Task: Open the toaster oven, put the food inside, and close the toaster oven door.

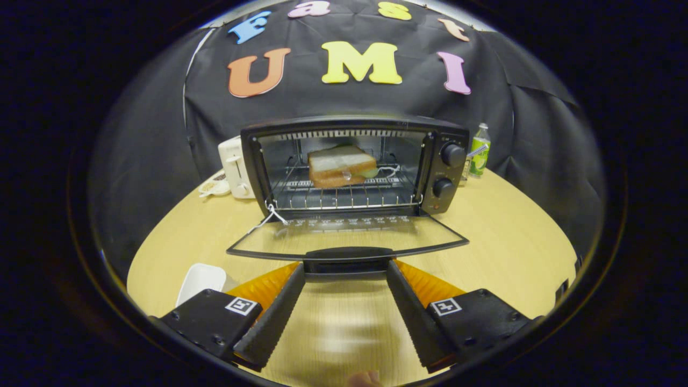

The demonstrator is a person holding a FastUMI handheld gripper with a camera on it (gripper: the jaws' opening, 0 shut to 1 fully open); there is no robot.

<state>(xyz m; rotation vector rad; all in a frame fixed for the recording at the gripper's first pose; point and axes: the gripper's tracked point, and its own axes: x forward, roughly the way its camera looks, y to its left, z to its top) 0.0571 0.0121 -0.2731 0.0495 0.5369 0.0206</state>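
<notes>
Toaster oven: stands on the tabletop with its front facing the claw; a rigid metal box, heavy enough, I judge, to stay put under a gentle push on the door.
Sandwich: the food already lies inside on the wire rack, toward the back; soft bread that would squash under a pinch, but it looks to need no more handling.
Door: swung fully down, lying nearly flat toward the claw; a glass pane in a thin dark frame, stiff but breakable, so best not knocked or slammed.
Door handle: a dark bar along the door's front edge, just ahead of the fingertips and spanning the gap between them; it looks smooth and hard, likely slippery under the pads.
Claw: spread wide, grasping nothing, one fingertip near each end of the handle.
Where to take hold: on the handle bar, or from beneath it, lifting so the door swings up on its hinge.
Step in hand: closing the door appears to be all that remains.
String: a white loop hangs at the oven's lower left corner; it could catch in the closing door.
Nearby: a white toaster to the left of the oven, a green bottle to its right, a white dish by the left finger.
</notes>
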